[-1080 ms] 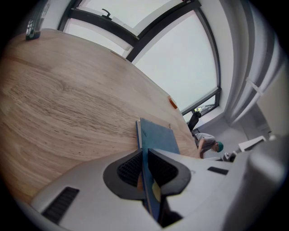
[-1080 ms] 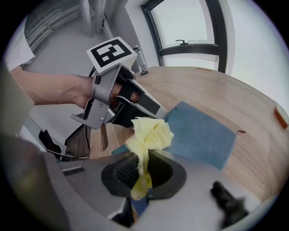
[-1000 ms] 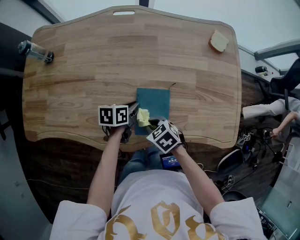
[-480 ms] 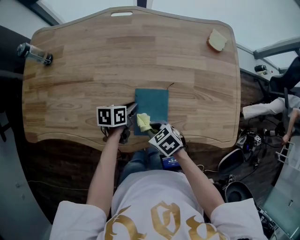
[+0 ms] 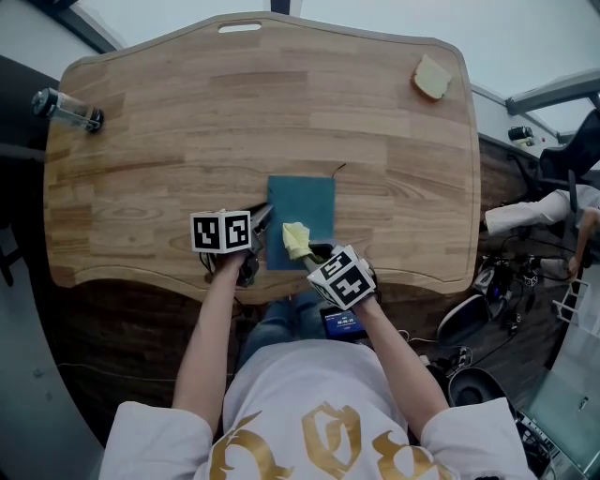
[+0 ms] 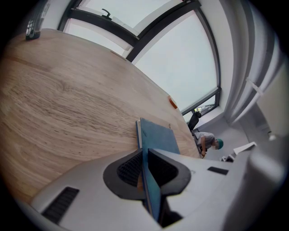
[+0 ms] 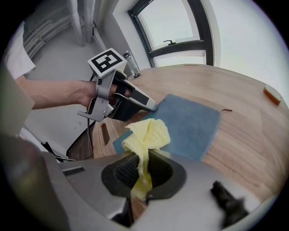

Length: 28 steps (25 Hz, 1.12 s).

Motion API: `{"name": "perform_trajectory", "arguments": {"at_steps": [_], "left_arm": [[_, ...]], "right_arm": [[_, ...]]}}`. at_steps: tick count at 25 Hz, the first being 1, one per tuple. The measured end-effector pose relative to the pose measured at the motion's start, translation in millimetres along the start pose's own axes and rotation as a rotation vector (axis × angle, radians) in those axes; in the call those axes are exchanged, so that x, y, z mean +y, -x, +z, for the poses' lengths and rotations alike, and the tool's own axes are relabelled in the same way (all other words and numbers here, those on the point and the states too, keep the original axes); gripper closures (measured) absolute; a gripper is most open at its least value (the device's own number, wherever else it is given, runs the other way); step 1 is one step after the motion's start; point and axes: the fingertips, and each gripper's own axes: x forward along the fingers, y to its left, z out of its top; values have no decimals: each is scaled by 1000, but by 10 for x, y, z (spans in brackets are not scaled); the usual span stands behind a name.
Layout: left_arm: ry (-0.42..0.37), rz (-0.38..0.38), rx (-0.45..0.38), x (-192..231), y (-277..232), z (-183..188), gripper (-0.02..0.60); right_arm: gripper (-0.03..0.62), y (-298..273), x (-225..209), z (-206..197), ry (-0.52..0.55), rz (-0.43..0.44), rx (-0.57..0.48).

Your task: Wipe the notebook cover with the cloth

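Observation:
A teal notebook [image 5: 302, 218] lies flat near the table's front edge, its ribbon trailing at the far corner. My left gripper [image 5: 263, 221] is shut on the notebook's [image 6: 156, 137] left near edge, which runs between its jaws. My right gripper [image 5: 312, 251] is shut on a bunched yellow cloth [image 5: 296, 238]. The cloth [image 7: 146, 136] sticks out past the jaws and rests over the near part of the notebook [image 7: 192, 124] cover. The left gripper [image 7: 152, 106] shows in the right gripper view, clamped at the notebook's corner.
On the wooden table [image 5: 187, 122] a glass bottle [image 5: 67, 108] lies at the far left and a tan sponge [image 5: 431, 81] sits at the far right. A slot handle [image 5: 240, 27] is cut in the far edge. A seated person [image 5: 553, 211] and cables are on the right floor.
My right gripper has carried the yellow cloth rightward and slightly forward across the near part of the cover. The left gripper has stayed clamped on the notebook's edge.

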Motion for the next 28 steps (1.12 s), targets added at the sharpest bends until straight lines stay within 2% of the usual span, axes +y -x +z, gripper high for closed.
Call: {"name": "perform_trajectory", "arguments": {"at_steps": [11,28], "left_arm": [[-1,2,0,-6,6,4,534],[5,-5,4,-3,-2,1,534]], "right_arm": [[553,108,-284,12,-88,-42,-41],[554,204,-791,185,-156,-137,-83]]}}
